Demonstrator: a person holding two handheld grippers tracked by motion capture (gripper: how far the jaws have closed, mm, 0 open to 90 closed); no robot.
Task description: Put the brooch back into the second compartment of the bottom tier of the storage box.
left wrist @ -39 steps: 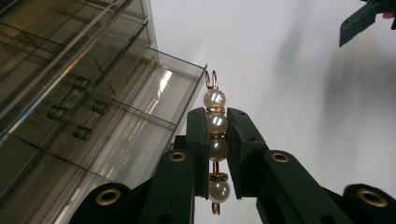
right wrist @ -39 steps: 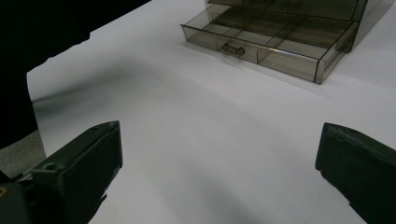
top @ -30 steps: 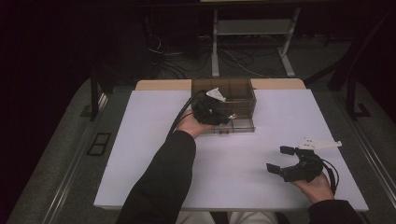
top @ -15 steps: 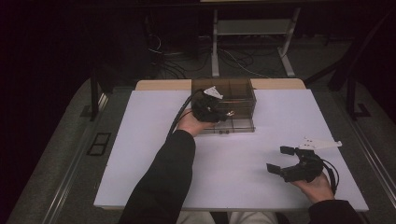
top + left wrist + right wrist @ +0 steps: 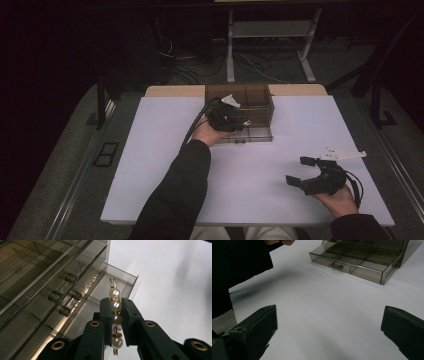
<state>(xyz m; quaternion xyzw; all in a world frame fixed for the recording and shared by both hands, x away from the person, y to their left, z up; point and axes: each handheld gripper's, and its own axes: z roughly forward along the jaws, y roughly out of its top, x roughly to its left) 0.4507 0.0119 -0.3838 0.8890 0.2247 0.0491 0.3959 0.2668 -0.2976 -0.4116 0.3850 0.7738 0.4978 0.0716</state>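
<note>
The left tool (image 5: 116, 315) is clamped tight on a pearl hair pin (image 5: 115, 315), a string of white beads with little gold spacers on a thin gold wire. The pads pinch it around the middle beads, with the looped end sticking out past the tips and the other end hanging down between the arms of the tool. In the left gripper view the pin is held right over the pulled-out bottom drawer (image 5: 113, 277) of a smoky transparent drawer box (image 5: 247, 107), just beside the drawer handles (image 5: 63, 293).

From the high view, the left tool (image 5: 231, 120) sits at the front left of that box, which stands at the far middle of the white desk (image 5: 165, 165). The person's dark sleeve (image 5: 175, 200) runs up to it from the bottom edge.

The right tool (image 5: 302, 172) is well apart, near the front right of the desk, jaws spread wide with nothing between them. Its own view looks across bare desk toward the open drawer (image 5: 359, 265).
</note>
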